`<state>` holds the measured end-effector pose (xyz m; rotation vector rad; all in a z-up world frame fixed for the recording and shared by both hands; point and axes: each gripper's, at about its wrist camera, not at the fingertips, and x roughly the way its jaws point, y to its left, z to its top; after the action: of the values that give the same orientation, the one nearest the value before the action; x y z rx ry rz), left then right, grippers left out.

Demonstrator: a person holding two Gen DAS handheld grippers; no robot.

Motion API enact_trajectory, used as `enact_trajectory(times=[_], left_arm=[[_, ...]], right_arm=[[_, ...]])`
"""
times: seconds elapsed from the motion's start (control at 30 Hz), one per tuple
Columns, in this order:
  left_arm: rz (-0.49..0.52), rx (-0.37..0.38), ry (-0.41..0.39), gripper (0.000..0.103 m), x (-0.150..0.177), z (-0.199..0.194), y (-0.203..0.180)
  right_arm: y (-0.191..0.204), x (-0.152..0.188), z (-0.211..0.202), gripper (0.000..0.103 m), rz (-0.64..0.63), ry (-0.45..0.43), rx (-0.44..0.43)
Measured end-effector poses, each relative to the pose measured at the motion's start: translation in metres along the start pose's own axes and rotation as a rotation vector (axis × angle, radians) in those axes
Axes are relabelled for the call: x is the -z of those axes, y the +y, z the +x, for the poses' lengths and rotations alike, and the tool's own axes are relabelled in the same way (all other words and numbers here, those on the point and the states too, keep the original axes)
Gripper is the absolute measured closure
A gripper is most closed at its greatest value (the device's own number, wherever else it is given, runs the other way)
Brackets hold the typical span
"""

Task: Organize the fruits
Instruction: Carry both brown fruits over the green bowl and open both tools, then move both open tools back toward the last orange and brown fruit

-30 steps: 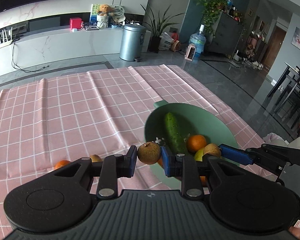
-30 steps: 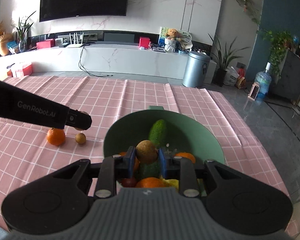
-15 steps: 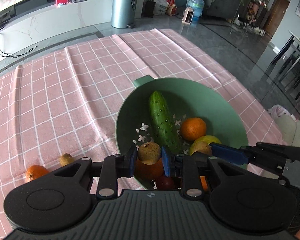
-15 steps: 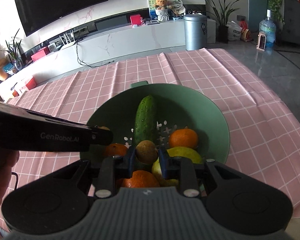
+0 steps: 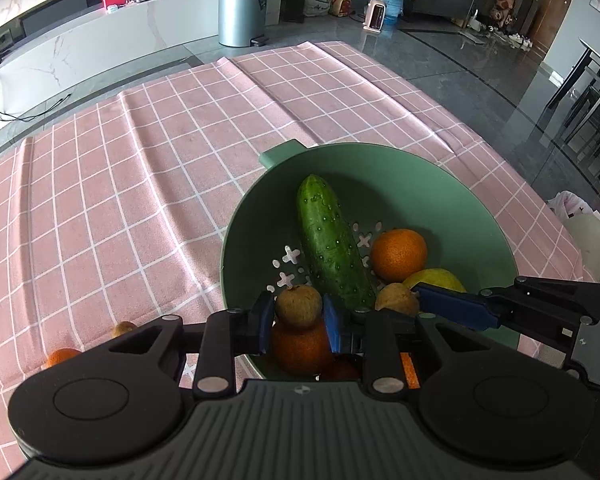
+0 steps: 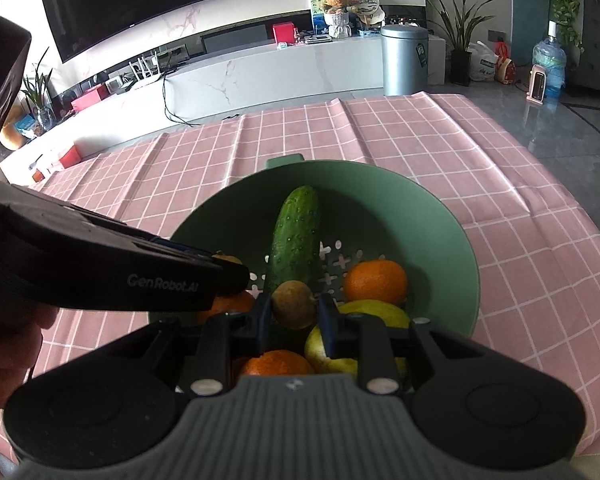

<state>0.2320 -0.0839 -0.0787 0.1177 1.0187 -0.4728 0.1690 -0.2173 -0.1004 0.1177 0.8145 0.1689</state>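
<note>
A green colander bowl on the pink checked cloth holds a cucumber, oranges, a yellow fruit and other fruit. My left gripper is shut on a small brown fruit over the bowl's near side. My right gripper is shut on another small brown fruit, also above the bowl. The right gripper's fingers show in the left view; the left gripper's body crosses the right view.
An orange and a small brown fruit lie on the cloth left of the bowl. The table edge runs along the right, with grey floor beyond. A bin and a white cabinet stand far behind.
Both grippers, each still holding its brown fruit, have moved forward and down over the bowl. The fruit in the bowl looks closer.
</note>
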Motion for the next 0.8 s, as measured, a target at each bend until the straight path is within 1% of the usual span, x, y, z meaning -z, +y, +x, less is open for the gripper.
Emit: enact_trajectory(times=[0.03,0.1,0.17,0.2,0.23,0.4,0.47,0.57,0.6,0.67,0.7,0.8], left_arm=[[0.002,0.0,-0.004,0.073,0.0,-0.001,0.0],[0.008,-0.002,-0.015,0.065,0.0,-0.003,-0.001],[0.016,0.0,-0.039,0.052,0.001,-0.008,-0.003],[0.02,0.003,-0.053,0.051,0.001,-0.011,-0.003],[0.021,0.005,-0.066,0.051,0.002,-0.014,-0.004],[0.008,0.002,-0.109,0.051,0.003,-0.03,-0.002],[0.009,-0.003,-0.135,0.051,0.005,-0.04,-0.002],[0.013,-0.024,-0.164,0.05,0.011,-0.053,-0.002],[0.015,-0.032,-0.174,0.05,0.014,-0.057,-0.001],[0.003,-0.039,-0.197,0.049,0.019,-0.066,0.003],[-0.003,-0.041,-0.203,0.049,0.021,-0.07,0.006],[-0.019,-0.059,-0.23,0.049,0.029,-0.084,0.014]], right_arm=[[0.0,0.0,0.0,0.082,0.002,0.0,-0.001],[0.0,0.0,-0.002,0.081,0.001,-0.001,0.005],[0.001,-0.001,-0.004,0.078,-0.003,-0.005,0.017],[0.002,-0.001,-0.005,0.076,-0.005,-0.007,0.019],[0.002,-0.001,-0.006,0.071,-0.005,-0.011,0.023],[0.005,-0.001,-0.018,0.068,-0.008,-0.035,0.054],[0.006,-0.001,-0.025,0.062,0.001,-0.053,0.065],[0.008,-0.001,-0.036,0.059,0.018,-0.093,0.071],[0.01,0.0,-0.039,0.059,0.024,-0.106,0.071],[0.014,0.0,-0.045,0.053,0.031,-0.127,0.065],[0.017,0.001,-0.048,0.052,0.036,-0.138,0.059],[0.026,0.004,-0.052,0.051,0.041,-0.157,0.043]])
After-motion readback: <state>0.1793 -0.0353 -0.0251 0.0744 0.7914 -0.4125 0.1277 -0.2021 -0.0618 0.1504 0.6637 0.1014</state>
